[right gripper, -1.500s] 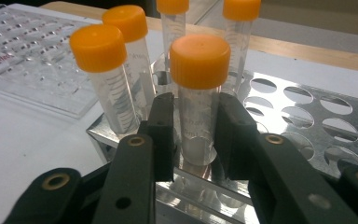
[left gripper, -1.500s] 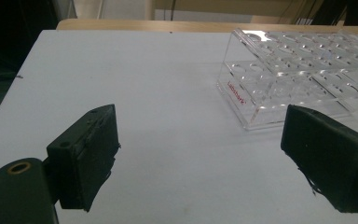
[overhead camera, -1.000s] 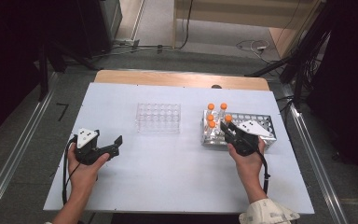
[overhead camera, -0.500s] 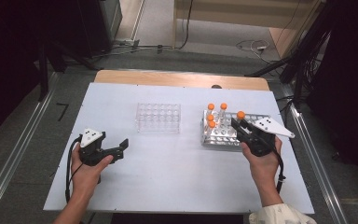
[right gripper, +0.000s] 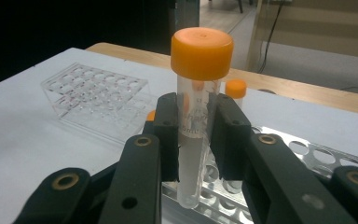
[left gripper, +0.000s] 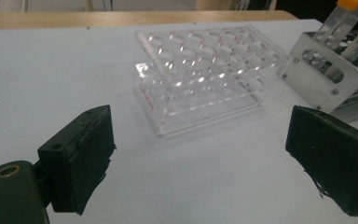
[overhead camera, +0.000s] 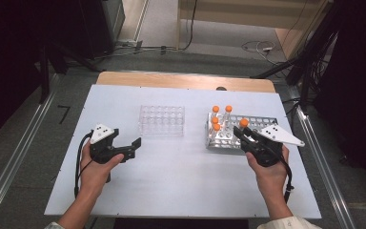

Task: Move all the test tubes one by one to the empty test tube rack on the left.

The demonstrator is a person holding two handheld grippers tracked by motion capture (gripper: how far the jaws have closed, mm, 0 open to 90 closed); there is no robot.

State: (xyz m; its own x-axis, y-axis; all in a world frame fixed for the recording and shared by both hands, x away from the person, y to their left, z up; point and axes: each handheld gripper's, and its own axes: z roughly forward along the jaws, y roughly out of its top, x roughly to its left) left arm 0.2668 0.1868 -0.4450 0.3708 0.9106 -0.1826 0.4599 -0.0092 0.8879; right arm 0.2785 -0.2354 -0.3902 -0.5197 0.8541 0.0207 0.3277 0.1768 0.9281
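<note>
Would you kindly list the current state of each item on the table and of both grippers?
Left gripper: open, holding nothing, jaws wide apart above the table.
Right gripper: shut on an orange-capped tube.
Held tube: upright, capped, lifted above the metal rack.
Metal rack: holds four capped tubes at its left end, other holes free.
Clear plastic rack: empty, upright.

So the whole setup sits on a white table (overhead camera: 181, 191) with a strip of bare wood (overhead camera: 186, 80) showing along its far edge. Sitting right on it there's a clear plastic tube rack (overhead camera: 162, 120) around the middle, with all the wells I can see empty, and a metal rack (overhead camera: 228, 138) off to its right, well apart from it. The metal one has a few orange-capped tubes (overhead camera: 215, 119) standing upright at its left end
</note>
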